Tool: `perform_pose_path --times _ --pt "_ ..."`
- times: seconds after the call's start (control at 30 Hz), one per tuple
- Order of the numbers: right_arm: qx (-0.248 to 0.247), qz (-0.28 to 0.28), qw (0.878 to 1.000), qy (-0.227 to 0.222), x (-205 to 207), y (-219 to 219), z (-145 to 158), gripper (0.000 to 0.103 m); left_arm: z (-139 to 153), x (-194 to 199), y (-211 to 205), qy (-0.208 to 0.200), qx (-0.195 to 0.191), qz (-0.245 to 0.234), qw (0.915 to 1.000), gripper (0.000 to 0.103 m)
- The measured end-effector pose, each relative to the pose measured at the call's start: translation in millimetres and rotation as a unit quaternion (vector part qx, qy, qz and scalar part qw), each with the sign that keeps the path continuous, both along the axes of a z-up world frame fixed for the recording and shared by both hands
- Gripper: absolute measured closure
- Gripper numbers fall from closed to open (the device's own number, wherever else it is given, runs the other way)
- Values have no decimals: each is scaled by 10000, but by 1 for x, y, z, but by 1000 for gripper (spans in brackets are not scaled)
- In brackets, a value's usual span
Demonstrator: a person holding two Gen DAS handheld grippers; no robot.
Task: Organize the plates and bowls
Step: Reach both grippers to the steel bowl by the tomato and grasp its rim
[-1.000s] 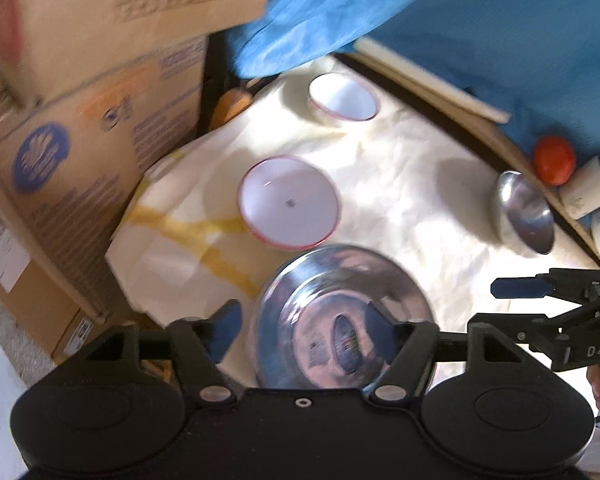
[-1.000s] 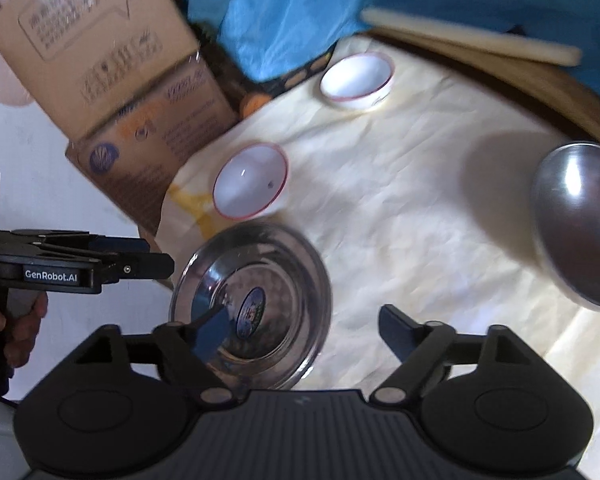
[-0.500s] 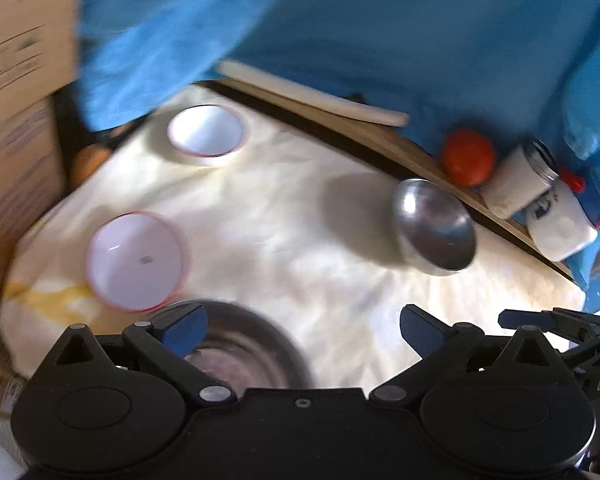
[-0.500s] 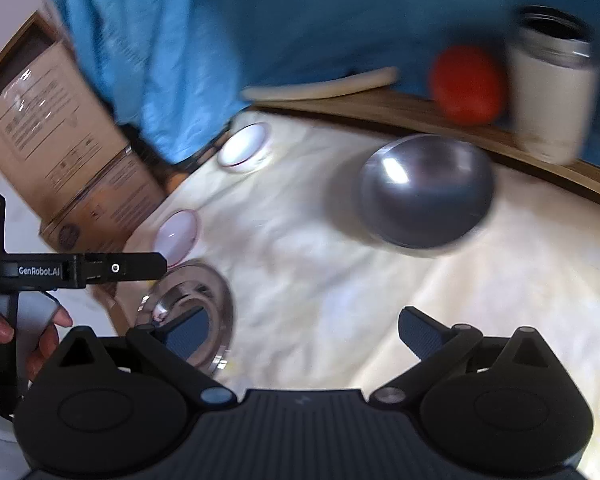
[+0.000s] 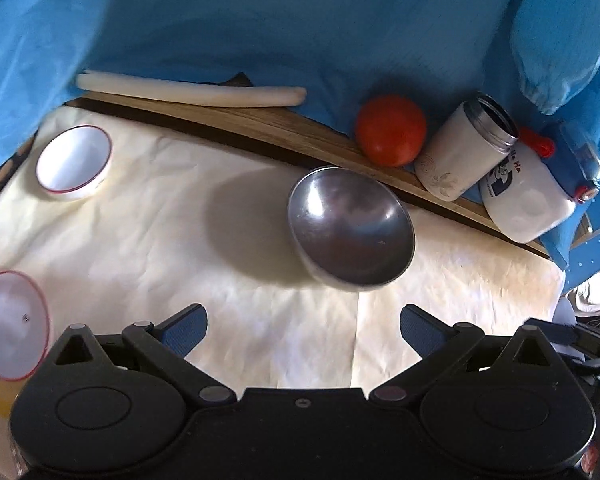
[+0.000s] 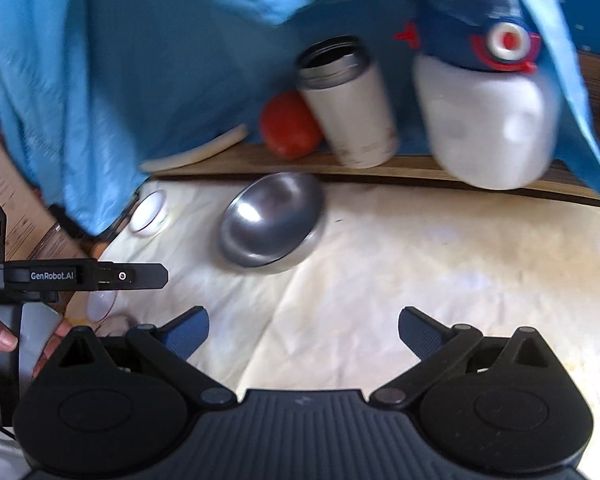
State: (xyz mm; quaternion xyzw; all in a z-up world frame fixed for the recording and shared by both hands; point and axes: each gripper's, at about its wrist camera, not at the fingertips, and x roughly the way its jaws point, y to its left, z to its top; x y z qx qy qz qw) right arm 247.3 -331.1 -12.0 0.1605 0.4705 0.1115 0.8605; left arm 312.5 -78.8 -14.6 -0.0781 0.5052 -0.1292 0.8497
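**Both tongs empty and wide, steel bowl ahead**

Nearest, the left gripper (image 5: 303, 322) and the right gripper (image 6: 303, 322) both stand with their jaws spread fully apart and nothing between them, over bare cream cloth (image 5: 148, 240). Just beyond lies the steel bowl (image 5: 352, 226), tipped on its round underside so that its mouth faces the cameras; its far rim sits close against the wooden board (image 5: 260, 128). It looks light, stiff and slick, and likely to rock or skate if nudged; the thin rim nearest the grippers seems the best place to pinch, one finger inside and one outside. To the left, well apart from it, are a white red-rimmed plate (image 5: 12, 326) at the cloth's edge and a white red-rimmed bowl (image 5: 74, 162) farther back; both look breakable and want a gentle set-down. Open cloth between these gives ample room. Farthest, along the board, a tomato (image 5: 391, 130), a tumbler (image 5: 466, 150) and a white bottle (image 5: 528, 200) crowd the bowl's back, under blue fabric (image 5: 300, 20)
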Motion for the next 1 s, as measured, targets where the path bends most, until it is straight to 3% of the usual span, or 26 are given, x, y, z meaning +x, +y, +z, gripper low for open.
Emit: perform_pose_path --times 0.27,0.77,0.9,1.0 --pt "23 -448 9990 -11 17 -7 -18 0 -16 38 -10 70 210 244 9995 1" --pt "-422 -362 9985 -14 87 28 -53 1 -50 92 -21 140 570 190 9981 1" --pt "-480 -407 9980 36 95 30 -59 8 -53 98 -20 198 550 131 9982 2" --pt "-458 -432 9980 98 98 29 -61 16 -54 99 -19 230 477 48 9986 10"
